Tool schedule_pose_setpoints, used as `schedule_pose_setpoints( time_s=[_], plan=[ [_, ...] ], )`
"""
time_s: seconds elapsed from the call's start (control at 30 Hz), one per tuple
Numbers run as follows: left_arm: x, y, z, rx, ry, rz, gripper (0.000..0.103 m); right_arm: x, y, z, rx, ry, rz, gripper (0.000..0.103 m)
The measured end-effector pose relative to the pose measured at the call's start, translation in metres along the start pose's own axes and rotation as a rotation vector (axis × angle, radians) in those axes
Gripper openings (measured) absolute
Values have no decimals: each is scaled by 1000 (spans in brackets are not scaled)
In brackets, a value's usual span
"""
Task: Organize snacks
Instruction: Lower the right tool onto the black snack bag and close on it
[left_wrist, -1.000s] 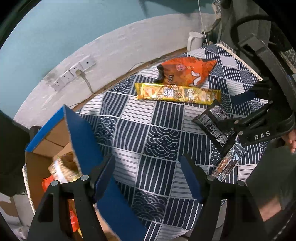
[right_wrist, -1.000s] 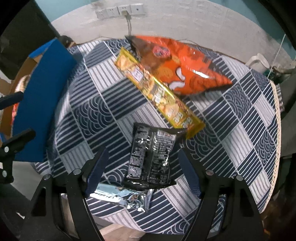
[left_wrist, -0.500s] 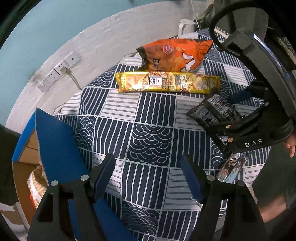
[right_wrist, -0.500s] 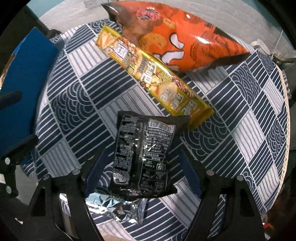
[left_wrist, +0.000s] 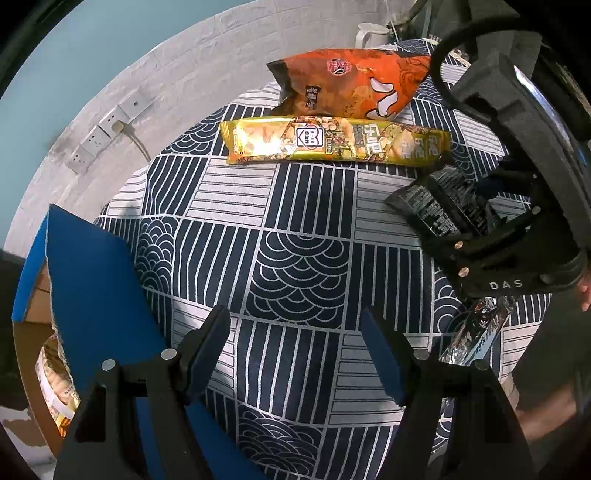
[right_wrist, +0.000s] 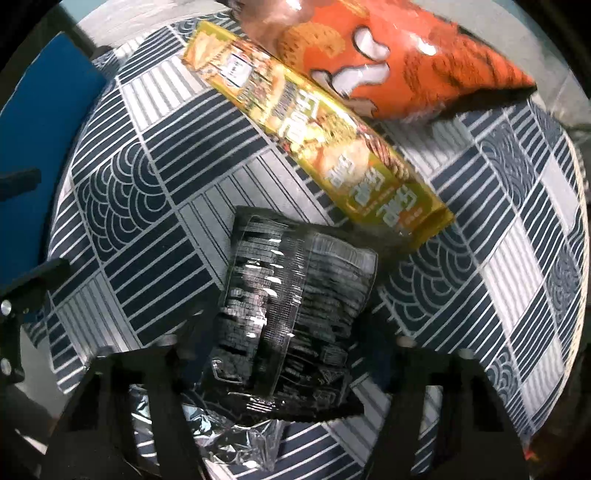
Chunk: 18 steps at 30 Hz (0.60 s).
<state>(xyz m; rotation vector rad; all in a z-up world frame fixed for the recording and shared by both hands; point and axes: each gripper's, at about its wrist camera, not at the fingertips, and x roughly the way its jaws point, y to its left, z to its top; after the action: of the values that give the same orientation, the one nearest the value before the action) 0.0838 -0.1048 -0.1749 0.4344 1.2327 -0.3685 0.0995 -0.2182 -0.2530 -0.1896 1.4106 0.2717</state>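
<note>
A black snack packet lies on the patterned tablecloth, bowed up between the fingers of my right gripper, whose jaws are closing and pressing its sides. The left wrist view shows that gripper pointing down over the same black packet. My left gripper hovers open over bare cloth, holding nothing. Behind lie a long yellow packet and an orange chip bag. A silver wrapper sits partly under the black packet.
A cardboard box with a blue flap stands at the table's left edge and holds several snacks. A white kettle is at the back. Wall sockets with a cable sit behind the table. The silver wrapper lies near the front right edge.
My right gripper has sunk onto the black packet and its jaws have narrowed, so the packet now bulges. My left gripper has come down closer to the cloth, still open.
</note>
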Motion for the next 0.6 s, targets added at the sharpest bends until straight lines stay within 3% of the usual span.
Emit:
schedule_pose_setpoints(
  time_s=[0.4,0.6],
  plan=[
    [-14,-8,1,22,-33,-37,75,-38,-4,0,-56,-92,-4,61],
    [-27,-24,-1,66,-68,-99,80,-68,-14,-24,-43,-124,1,61]
  ],
)
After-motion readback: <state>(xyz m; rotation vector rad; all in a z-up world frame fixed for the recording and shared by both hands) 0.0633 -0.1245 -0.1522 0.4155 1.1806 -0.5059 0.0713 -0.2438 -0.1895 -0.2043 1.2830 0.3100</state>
